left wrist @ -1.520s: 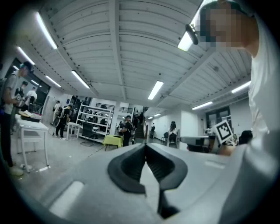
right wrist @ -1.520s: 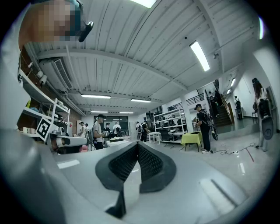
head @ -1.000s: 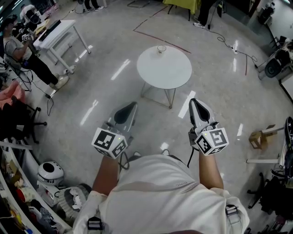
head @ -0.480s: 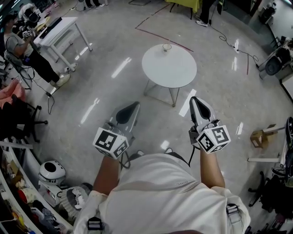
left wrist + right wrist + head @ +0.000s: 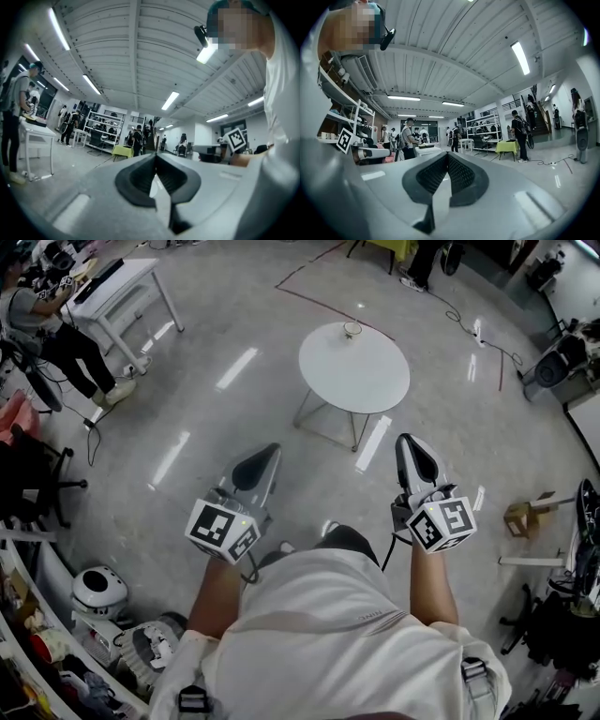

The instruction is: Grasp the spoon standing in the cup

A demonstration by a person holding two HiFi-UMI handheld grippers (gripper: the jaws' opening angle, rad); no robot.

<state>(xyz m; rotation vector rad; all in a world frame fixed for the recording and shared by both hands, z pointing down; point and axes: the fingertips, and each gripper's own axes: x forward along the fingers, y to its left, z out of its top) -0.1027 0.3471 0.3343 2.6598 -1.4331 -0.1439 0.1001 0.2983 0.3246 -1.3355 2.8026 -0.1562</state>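
A small cup (image 5: 352,330) stands at the far edge of a round white table (image 5: 354,371) in the head view; the spoon in it is too small to make out. My left gripper (image 5: 264,456) and right gripper (image 5: 409,446) are held close to my body, well short of the table, both pointing toward it. Each is shut with nothing between its jaws. In the left gripper view the jaws (image 5: 156,157) meet at the tips; in the right gripper view the jaws (image 5: 448,155) meet too. Neither gripper view shows the cup.
A white desk (image 5: 117,292) with a person (image 5: 47,324) beside it stands at the far left. Chairs and clutter line the left edge. A cardboard box (image 5: 523,518) sits on the floor at right. Cables (image 5: 469,324) run across the far floor.
The round table and cup have shifted right and slightly up in the head view. Both grippers stay shut in much the same place in front of my body.
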